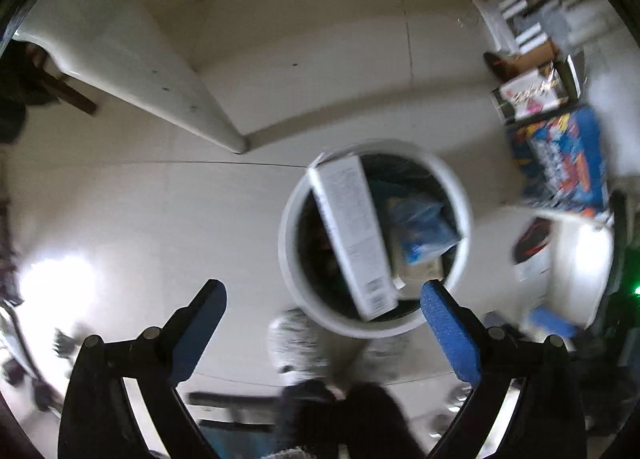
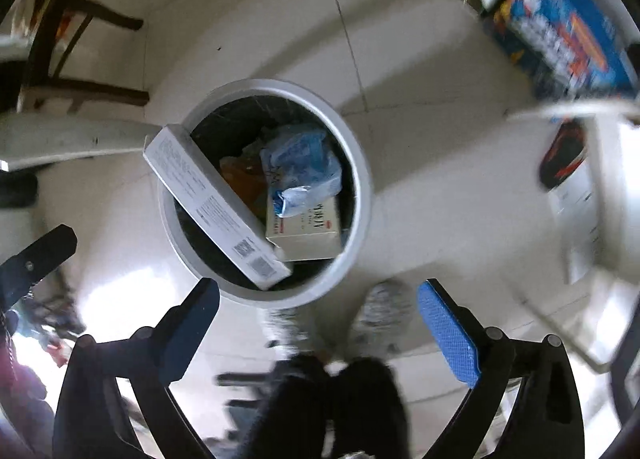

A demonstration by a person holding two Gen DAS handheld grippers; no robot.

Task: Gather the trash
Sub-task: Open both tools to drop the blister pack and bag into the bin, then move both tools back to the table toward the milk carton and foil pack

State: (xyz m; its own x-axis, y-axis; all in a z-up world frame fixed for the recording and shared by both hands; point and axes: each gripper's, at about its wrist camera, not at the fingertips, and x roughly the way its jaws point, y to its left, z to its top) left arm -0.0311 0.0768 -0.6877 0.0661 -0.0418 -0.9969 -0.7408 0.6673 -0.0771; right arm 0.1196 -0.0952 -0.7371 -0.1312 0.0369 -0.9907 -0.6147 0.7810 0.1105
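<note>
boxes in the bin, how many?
2. Long white box leaning across the bin rim; smaller beige box beside it under the blue bag. More may be buried.

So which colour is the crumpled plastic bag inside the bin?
Blue, semi-transparent plastic bag in the bin; clearest in the right wrist view.

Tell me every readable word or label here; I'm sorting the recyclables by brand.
Long white box across the trash bin's rim: small print and QR codes, unreadable.
Beige carton in the bin: red characters, too blurred.
Blue printed pack on the floor: blurred.
Nothing legible.
</note>
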